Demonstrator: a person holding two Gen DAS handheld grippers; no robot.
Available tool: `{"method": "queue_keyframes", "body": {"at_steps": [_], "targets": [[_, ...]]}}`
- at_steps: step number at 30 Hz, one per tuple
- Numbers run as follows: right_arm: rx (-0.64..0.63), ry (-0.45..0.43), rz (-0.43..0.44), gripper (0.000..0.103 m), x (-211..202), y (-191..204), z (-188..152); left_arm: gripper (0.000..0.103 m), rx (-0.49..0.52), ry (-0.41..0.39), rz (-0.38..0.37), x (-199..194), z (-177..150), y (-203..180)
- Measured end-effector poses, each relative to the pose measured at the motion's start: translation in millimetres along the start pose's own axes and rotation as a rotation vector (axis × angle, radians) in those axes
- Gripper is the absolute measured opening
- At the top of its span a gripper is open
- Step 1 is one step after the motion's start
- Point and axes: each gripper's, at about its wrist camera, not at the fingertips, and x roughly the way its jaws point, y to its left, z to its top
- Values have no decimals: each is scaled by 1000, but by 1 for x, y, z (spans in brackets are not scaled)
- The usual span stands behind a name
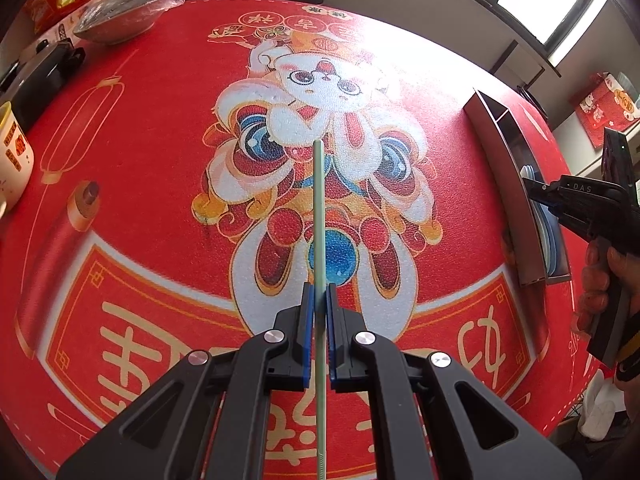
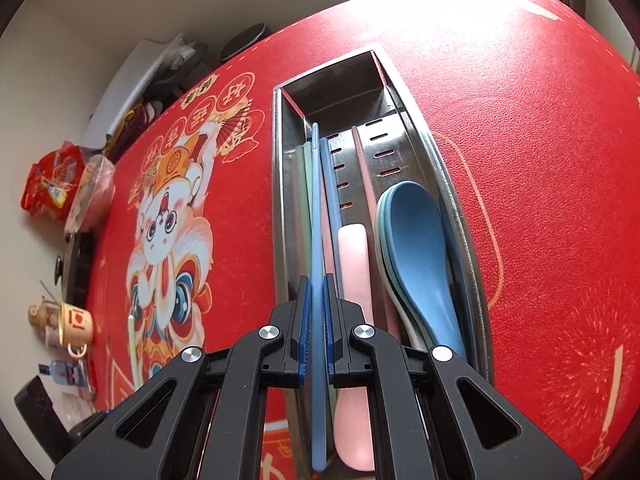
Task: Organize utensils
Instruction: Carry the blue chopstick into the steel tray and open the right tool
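Note:
My left gripper (image 1: 319,290) is shut on a pale green chopstick (image 1: 318,208), which points forward over the red table mat (image 1: 160,160). My right gripper (image 2: 317,280) is shut on a blue chopstick (image 2: 316,200) and holds it lengthwise over the left side of a steel utensil tray (image 2: 280,184). In that tray lie another blue chopstick (image 2: 332,184), a green one (image 2: 306,184), a pink one (image 2: 362,168), a pink spoon (image 2: 352,264) and a blue spoon (image 2: 420,248) stacked on other spoons. In the left wrist view the tray (image 1: 516,184) stands at the right, with a hand holding the right gripper over it.
A yellow-rimmed mug (image 1: 12,152), a black box (image 1: 40,76) and a plastic-covered bowl (image 1: 116,20) line the table's left edge. Red snack bags (image 2: 48,188) and a small cup (image 2: 76,320) sit past the mat. A window lies beyond the table's far edge.

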Motion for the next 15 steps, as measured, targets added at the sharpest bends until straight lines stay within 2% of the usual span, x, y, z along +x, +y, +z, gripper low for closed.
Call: {"method": "queue_keyframes", "body": {"at_steps": [6, 15], "targets": [[46, 30, 8, 6, 4, -6, -2, 6, -2, -2, -5, 0, 0, 0], [1, 26, -40, 8, -8, 1, -5, 6, -1, -10, -19, 0, 2, -3]]}}
